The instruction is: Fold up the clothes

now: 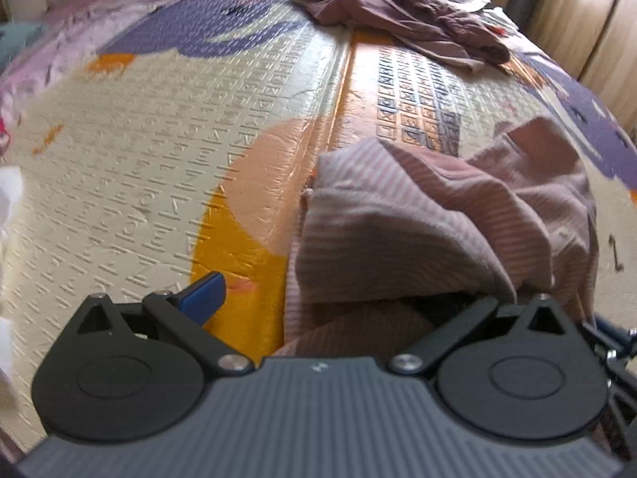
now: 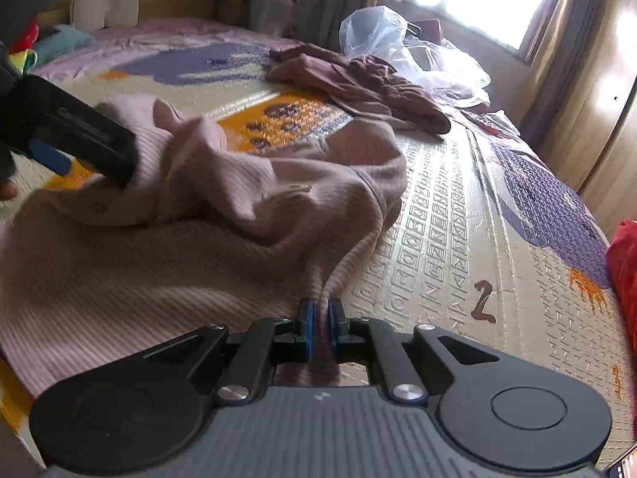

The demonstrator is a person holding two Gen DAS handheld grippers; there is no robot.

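A pink ribbed garment lies crumpled on the patterned play mat. My right gripper is shut on a pinched edge of it, and the cloth runs taut from the blue pads up into the heap. In the left wrist view the same garment lies to the right. My left gripper stands open with its jaws wide apart. Its left blue pad is bare over the mat, and its right finger is hidden under a fold of the cloth. The right wrist view shows the left gripper at the heap's left side.
A dark mauve garment lies bunched at the far end of the mat, with clear plastic bags behind it. A red cloth is at the right edge. Wardrobe doors stand to the right. A pillow sits far back left.
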